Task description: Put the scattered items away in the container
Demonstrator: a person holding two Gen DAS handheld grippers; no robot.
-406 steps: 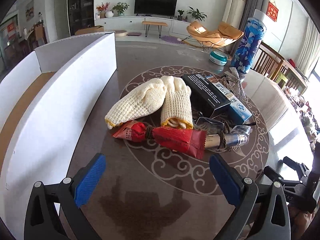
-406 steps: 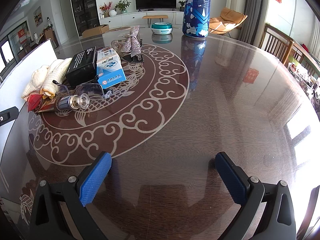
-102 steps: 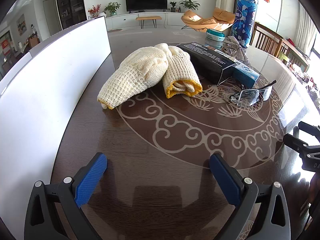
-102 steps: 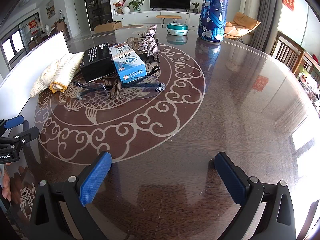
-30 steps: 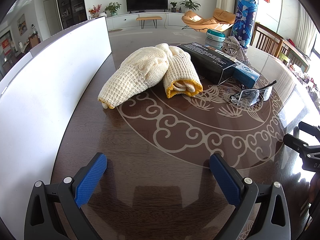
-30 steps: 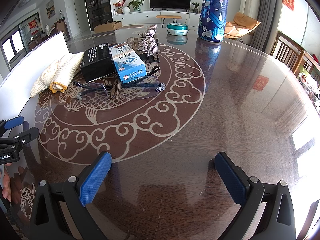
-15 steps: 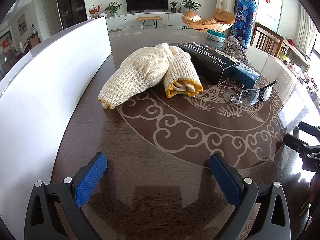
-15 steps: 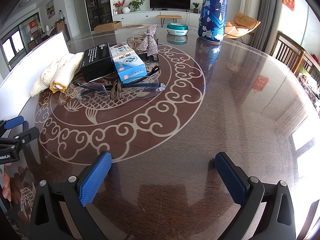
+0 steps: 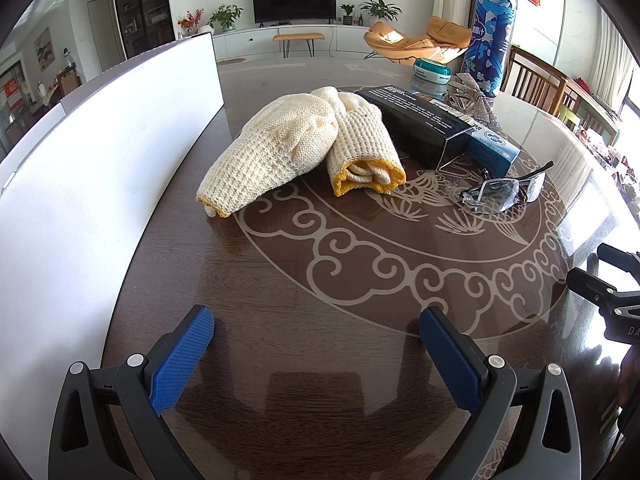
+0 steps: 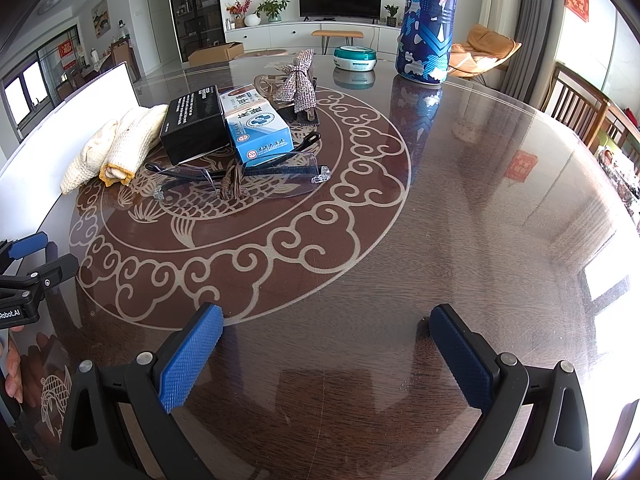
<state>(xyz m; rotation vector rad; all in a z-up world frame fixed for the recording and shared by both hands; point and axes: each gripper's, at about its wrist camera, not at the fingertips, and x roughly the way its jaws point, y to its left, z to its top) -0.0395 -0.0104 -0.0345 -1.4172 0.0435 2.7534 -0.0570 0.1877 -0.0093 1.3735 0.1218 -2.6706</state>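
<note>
The white container (image 9: 80, 184) runs off the left edge of the left wrist view, its inside hidden behind its wall. The black box (image 9: 416, 128) covers most of the blue box (image 9: 494, 148) there, and its small print is unreadable. The tall blue canister (image 10: 430, 20) is cut at the top of the right wrist view

Left gripper (image 9: 316, 330) low at near left, jaws spread wide, empty. Right gripper (image 10: 326, 330) near centre, likewise agape, clasping nothing. Fingertips (image 10: 10, 376) at far-left edge.

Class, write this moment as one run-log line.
left gripper: open, empty | right gripper: open, empty | gloves, boxes, glasses: on table
</note>
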